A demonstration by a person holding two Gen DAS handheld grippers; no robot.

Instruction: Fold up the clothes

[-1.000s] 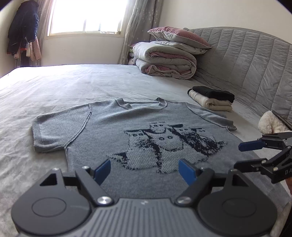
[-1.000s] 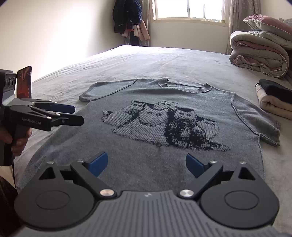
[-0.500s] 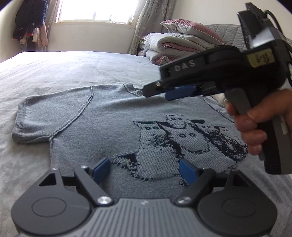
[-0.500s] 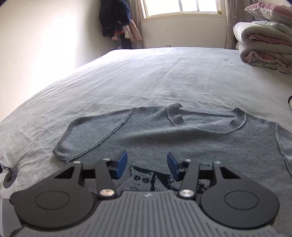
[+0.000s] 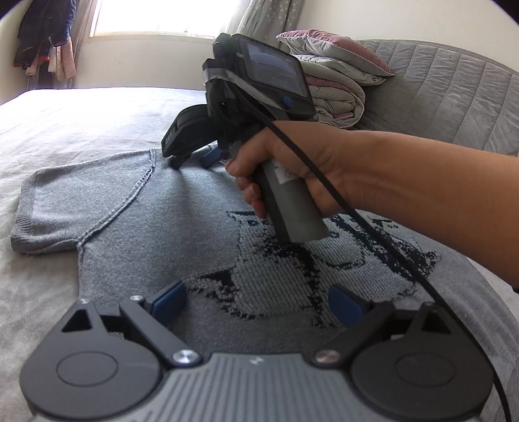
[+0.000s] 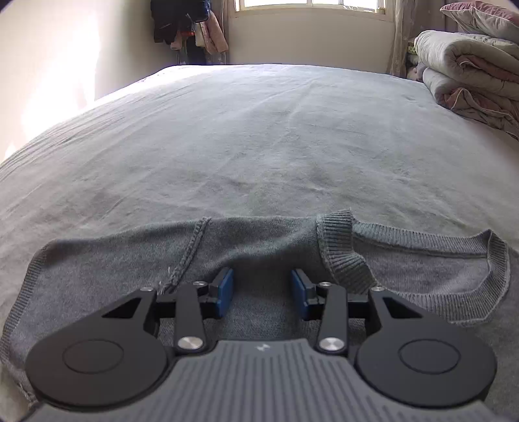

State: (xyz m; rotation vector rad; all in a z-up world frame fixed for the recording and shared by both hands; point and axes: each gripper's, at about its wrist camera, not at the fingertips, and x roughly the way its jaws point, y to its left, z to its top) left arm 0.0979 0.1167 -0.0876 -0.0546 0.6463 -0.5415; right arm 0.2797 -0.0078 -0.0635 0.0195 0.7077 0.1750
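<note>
A grey knit sweater (image 5: 181, 227) with a dark cat pattern lies flat, face up, on the bed. My left gripper (image 5: 256, 305) is open and hovers over the sweater's lower part. My right gripper (image 6: 262, 289) is open, its blue pads either side of the shoulder fabric between the left sleeve seam and the ribbed collar (image 6: 337, 250). In the left wrist view the right gripper (image 5: 191, 159) is held by a hand and points down at that shoulder. The left sleeve (image 5: 65, 211) lies spread out.
A grey bed sheet (image 6: 259, 136) stretches to the far wall. Folded quilts and a pillow (image 5: 334, 84) are stacked at the headboard (image 5: 454, 91). Clothes hang (image 6: 191, 29) by the window.
My right gripper has swung across from the right side to the sweater's left shoulder and lowered onto it, its jaws narrower than before. My left gripper stayed over the hem, shifting slightly.
</note>
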